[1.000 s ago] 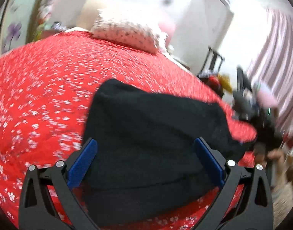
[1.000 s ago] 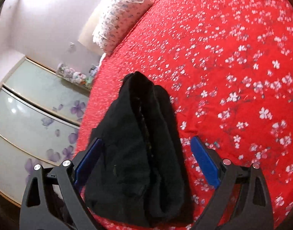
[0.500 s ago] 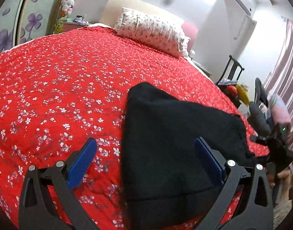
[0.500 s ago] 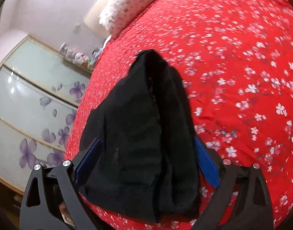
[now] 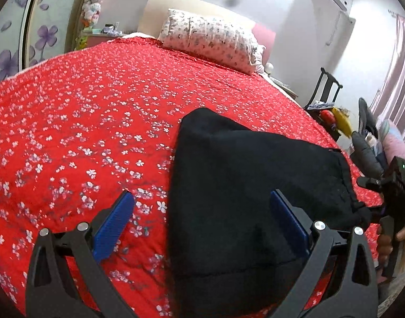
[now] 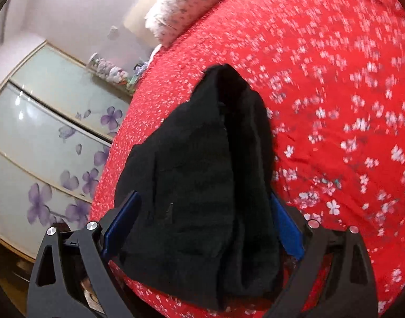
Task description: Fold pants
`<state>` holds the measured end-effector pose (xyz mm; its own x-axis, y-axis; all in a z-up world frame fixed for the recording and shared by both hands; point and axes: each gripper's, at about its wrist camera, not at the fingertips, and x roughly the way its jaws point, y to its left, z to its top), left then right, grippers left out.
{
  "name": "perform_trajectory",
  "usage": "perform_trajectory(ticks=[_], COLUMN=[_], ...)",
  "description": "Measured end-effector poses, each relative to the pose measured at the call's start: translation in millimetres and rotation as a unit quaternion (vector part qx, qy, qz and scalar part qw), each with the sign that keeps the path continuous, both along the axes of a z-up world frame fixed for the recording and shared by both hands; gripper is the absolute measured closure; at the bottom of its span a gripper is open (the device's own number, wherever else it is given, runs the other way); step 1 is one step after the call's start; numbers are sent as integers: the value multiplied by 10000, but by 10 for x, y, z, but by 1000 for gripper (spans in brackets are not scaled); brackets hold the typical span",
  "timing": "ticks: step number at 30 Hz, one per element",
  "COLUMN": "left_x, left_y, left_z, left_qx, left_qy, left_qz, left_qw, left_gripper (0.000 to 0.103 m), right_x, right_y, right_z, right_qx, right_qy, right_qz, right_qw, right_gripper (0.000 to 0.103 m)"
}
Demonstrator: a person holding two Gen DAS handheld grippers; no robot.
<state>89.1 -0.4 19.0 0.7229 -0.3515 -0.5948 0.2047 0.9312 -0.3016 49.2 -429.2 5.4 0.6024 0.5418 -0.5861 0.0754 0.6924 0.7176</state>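
I have the black pants (image 5: 250,198) lying folded in a compact bundle on the red flowered bedspread (image 5: 83,132), close to the near edge of the bed. From my left wrist camera the left gripper (image 5: 202,222) stands with its blue pads wide apart; the left pad (image 5: 113,228) sits over bare bedspread and the right pad (image 5: 288,222) over the dark cloth, and nothing is clamped between them. At the right edge of that view I see the other handset, the right gripper (image 5: 387,201), just beside the pants' corner.

From my right wrist camera the bundle (image 6: 202,185) fills the gap between the spread blue pads (image 6: 121,222), layered edges running away from me. The jaws stand wide, though the picture is smeared and I cannot tell whether the pads touch the cloth or only hang above it.

A flowered pillow (image 5: 210,42) lies at the head of the bed, and a wardrobe with purple blossoms (image 6: 43,143) stands alongside.
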Motion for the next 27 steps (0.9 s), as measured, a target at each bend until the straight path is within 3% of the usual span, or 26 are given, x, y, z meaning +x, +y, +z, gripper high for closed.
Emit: perform_trajectory(ticks=[4,8,10,15,18,21,27], left_x=[-19,-23,-20,-10,-21,-16,-8], left_y=[-87,-155,-172,-192,-186,-183,-159], left_z=[4,-25,-29,-40,-46,-53,-64], left_qx=[379,697,732,789,800,788,746], left_qy=[-90,-99,-108,-115,-122,-104,-62], left_qz=[-7,6,7,-10,-9,-3,34], left_qw=[9992,9975,9973,9968,9967,9968,9972], left_gripper=[2,2,2,2,2,2,2], right_x=[19,-79,-65,47,73,53,35], right_y=[49,139,90,-71,-79,-27,52], right_z=[-7,174,143,-137,-205,-162,-11], right_qx=[22,123,260,542,616,459,281], right_qy=[-38,-619,-597,-46,-11,-104,-460], right_qz=[59,413,345,-35,-134,-88,86], right_qw=[10000,9972,9973,9985,9980,9989,9985], right_gripper=[7,8,12,43,52,60,62])
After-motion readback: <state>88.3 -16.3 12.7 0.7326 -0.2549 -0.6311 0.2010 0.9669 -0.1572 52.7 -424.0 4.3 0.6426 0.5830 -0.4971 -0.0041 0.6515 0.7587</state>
